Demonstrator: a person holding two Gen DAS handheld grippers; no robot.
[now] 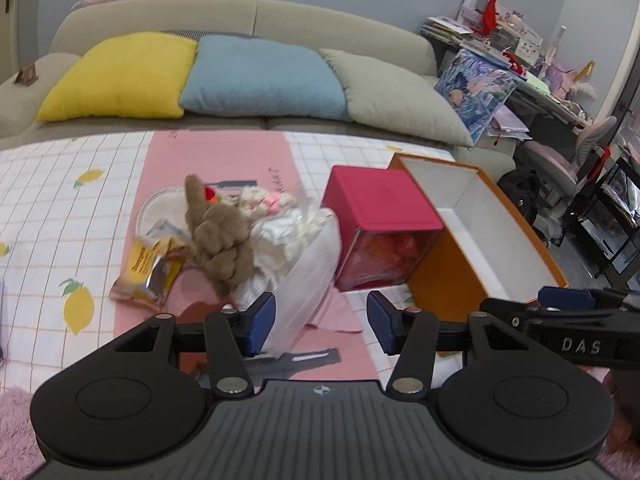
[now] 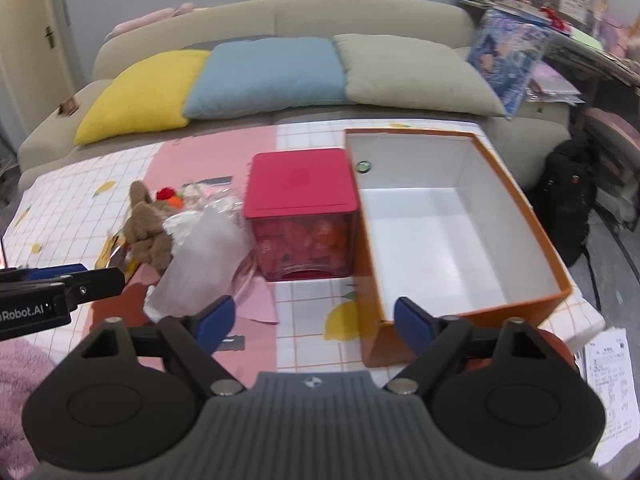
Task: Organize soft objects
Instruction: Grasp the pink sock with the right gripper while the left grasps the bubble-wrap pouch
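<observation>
A brown plush toy (image 1: 218, 236) lies in a pile on the table with a clear plastic bag (image 1: 304, 264) of white soft items, a small pink-and-white plush (image 1: 266, 200) and a yellow snack packet (image 1: 150, 270). The pile shows in the right wrist view too, with the plush toy (image 2: 146, 226) and bag (image 2: 204, 256). An open orange box (image 2: 460, 220) with a white inside stands at the right, empty. My left gripper (image 1: 322, 320) is open, just in front of the bag. My right gripper (image 2: 314, 320) is open, in front of the box's near left corner.
A red-lidded clear cube (image 2: 302, 216) holding red items stands between the pile and the orange box. Behind the table a sofa (image 2: 280, 16) carries yellow, blue and grey pillows. Papers (image 2: 612, 380) lie at the table's right corner. Cluttered shelves and a backpack (image 2: 564, 216) are at the right.
</observation>
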